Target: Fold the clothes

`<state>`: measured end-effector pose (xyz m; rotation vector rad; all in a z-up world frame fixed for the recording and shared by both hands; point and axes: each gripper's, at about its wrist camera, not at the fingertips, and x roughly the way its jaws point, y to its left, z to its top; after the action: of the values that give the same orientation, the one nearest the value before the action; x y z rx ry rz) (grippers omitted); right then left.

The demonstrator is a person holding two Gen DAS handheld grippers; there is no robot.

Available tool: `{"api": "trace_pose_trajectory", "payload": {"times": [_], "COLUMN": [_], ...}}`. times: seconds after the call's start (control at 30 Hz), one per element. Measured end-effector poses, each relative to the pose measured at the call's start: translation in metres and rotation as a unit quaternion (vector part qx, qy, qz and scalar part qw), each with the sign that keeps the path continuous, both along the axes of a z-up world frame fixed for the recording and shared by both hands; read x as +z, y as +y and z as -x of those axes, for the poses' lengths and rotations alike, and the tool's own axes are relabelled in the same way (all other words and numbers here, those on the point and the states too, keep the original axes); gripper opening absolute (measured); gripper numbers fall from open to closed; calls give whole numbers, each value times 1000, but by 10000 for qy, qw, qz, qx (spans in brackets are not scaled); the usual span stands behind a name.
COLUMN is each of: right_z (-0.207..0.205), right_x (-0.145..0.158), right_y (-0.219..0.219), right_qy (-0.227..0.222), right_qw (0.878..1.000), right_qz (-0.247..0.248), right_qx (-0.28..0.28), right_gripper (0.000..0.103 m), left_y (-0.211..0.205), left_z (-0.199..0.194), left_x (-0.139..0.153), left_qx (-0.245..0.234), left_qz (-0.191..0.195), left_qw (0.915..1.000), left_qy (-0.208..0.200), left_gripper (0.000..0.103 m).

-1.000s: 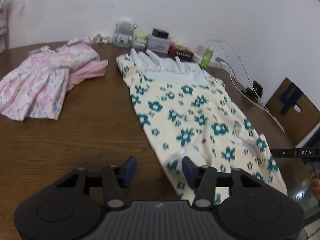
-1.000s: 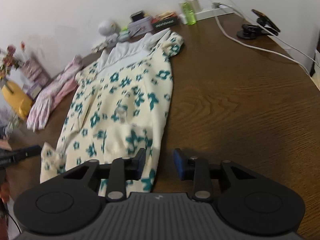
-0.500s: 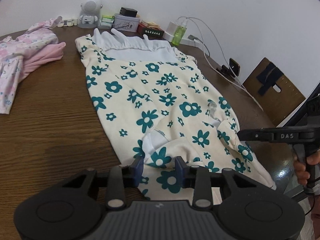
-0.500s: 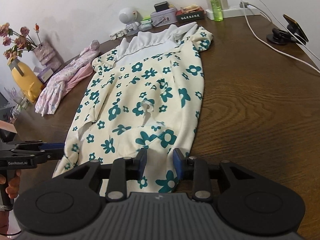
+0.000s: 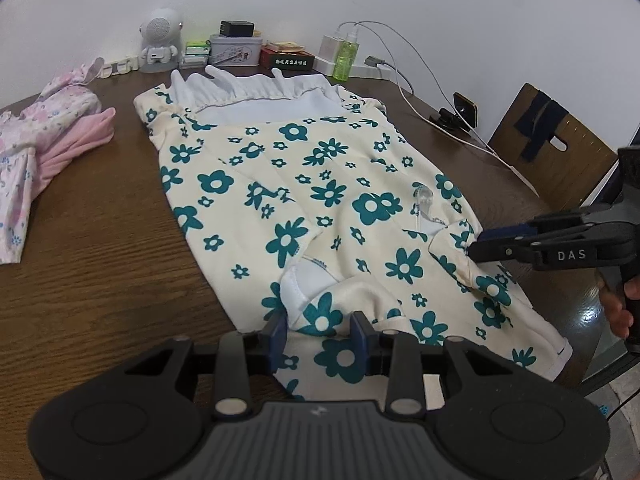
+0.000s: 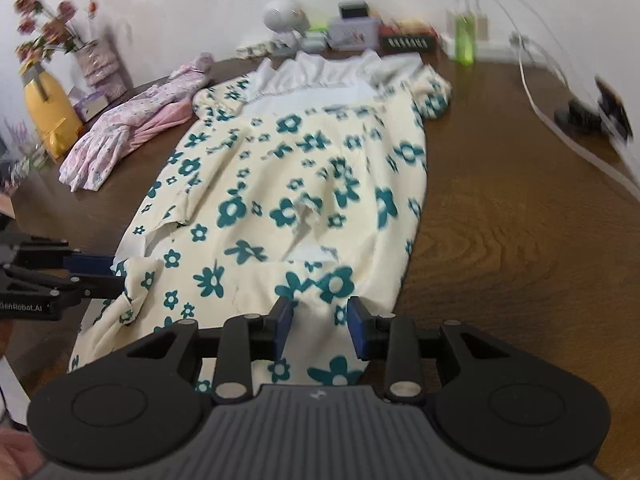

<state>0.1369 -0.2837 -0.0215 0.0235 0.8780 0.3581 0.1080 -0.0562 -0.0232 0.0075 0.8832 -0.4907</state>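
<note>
A cream dress with teal flowers [image 5: 320, 200] lies flat on the brown table, white collar toward the wall; it also shows in the right wrist view [image 6: 304, 200]. My left gripper [image 5: 318, 334] is shut on a raised fold at the dress's near left hem. My right gripper [image 6: 320, 320] is shut on a raised fold at the near right hem. Each gripper shows in the other's view, the right gripper [image 5: 476, 244] and the left gripper [image 6: 116, 272] pinching cloth.
A pink floral garment [image 5: 36, 140] lies left of the dress. Along the wall stand a white speaker [image 5: 160, 40], a tin [image 5: 236, 50], boxes and a green bottle [image 5: 346, 60]. White cables [image 5: 420, 92] and a phone clip lie right. A yellow vase [image 6: 48, 116] stands far left.
Both grippers moved in over the dress hem and closed on it. The hem corners now stand lifted in folds.
</note>
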Motion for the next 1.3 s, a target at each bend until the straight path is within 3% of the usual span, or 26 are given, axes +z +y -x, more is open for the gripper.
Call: {"api": "trace_pose_trajectory", "payload": {"times": [0.1,0.27,0.33,0.37,0.4,0.47,0.7,0.9,1.17,1.23,1.3], "right_z": [6,-6,-7,-8,-10,-9,5,6,13,14,16], "right_x": [4,-2,-2,-3,-5,-2,19,6,-5,-6,-4], "right_y": [12,7,2,0,-3,-8,-29,-59,-61,-62,-65], "right_qy": [-218,73,106,146,210,203,-20,194,185,179,187], "right_qw": [9990,9994,9997,9998,9998,9997,9992,9977,9968,9967,9962], "right_qz": [325,313,193,105,-8,-123,-324,-202,-118,-118,-237], "right_qx": [235,105,87,78,34,-23,-224,-623,-766,-787,-821], "right_gripper": [32,32,18,5,4,2,1,1,2,2,4], "left_y": [-1,-4,-5,-5,-5,-5,24,48,54,56,63], "left_z": [1,2,1,1,0,2,15,13,12,12,13], "left_x": [0,0,1,1,1,6,31,18,10,8,11], "left_qx": [-14,-53,-64,-100,-140,-178,-9,242,327,375,433], "left_qz": [-34,-184,-261,-256,-227,-284,-484,-638,-589,-527,-302], "left_qw": [10000,9998,9996,9996,9996,9994,9973,9974,9976,9979,9986], "left_qy": [-19,-76,-91,-70,-32,-132,-558,-227,-132,-61,-31], "left_gripper": [33,33,25,9,3,1,0,0,1,3,13]}}
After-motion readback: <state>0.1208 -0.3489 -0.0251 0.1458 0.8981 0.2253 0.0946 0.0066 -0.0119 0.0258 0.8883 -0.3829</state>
